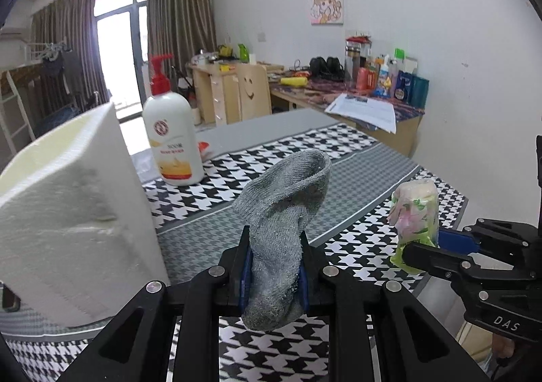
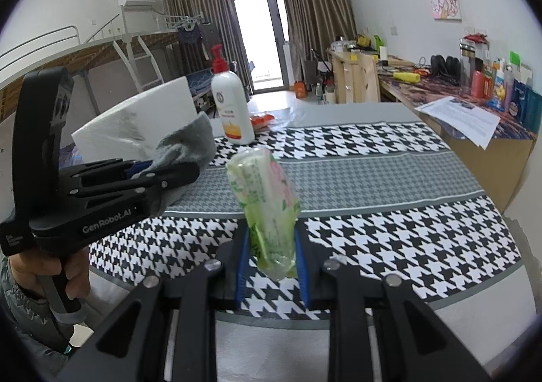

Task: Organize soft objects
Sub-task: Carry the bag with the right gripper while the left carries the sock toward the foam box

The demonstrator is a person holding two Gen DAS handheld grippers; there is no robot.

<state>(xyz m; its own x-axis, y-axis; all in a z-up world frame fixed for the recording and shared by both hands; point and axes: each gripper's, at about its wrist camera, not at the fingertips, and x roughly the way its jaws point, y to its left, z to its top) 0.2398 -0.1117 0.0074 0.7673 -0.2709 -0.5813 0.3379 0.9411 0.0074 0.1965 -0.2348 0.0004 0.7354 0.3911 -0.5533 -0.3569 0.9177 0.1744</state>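
While both grippers hang above the table, this holds:
Surface: houndstooth cloth point(image 2: 389, 239) with a grey checked band covers the table.
Room: curtained glass door point(image 2: 257, 26), bunk bed point(image 2: 111, 53), cluttered desk point(image 2: 474, 101) along the wall.
Edges: white foam block point(image 1: 74, 219) and lotion bottle point(image 1: 172, 138) stand left; cloth's right side lies bare.
Left gripper point(image 1: 274, 267): clamped on grey sock point(image 1: 288, 212), cuff flopping upward.
Right gripper point(image 2: 272, 263): clamped on green floral tissue pack point(image 2: 264, 199), held upright, well above the cloth.
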